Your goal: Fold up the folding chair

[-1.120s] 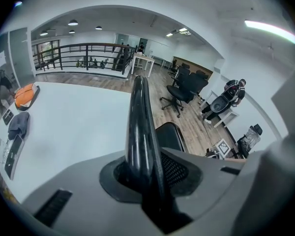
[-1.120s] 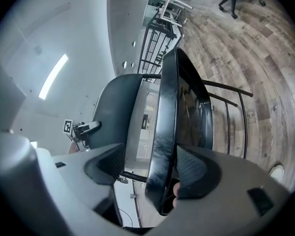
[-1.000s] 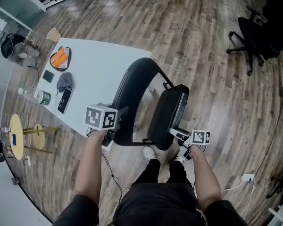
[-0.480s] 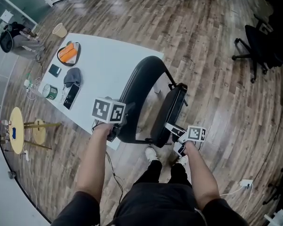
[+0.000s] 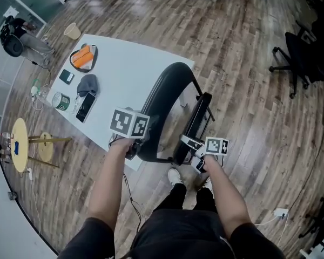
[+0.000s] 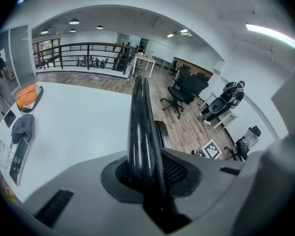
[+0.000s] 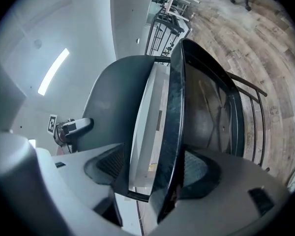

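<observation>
folding chair: glossy black plastic | floor: wood planks | table: matt white

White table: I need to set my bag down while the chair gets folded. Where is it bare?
The white table is bare from the grey cloth across to the folding chair. Its end at the head view's left is crowded: orange-filled tray, cloth, can, phone.
</observation>
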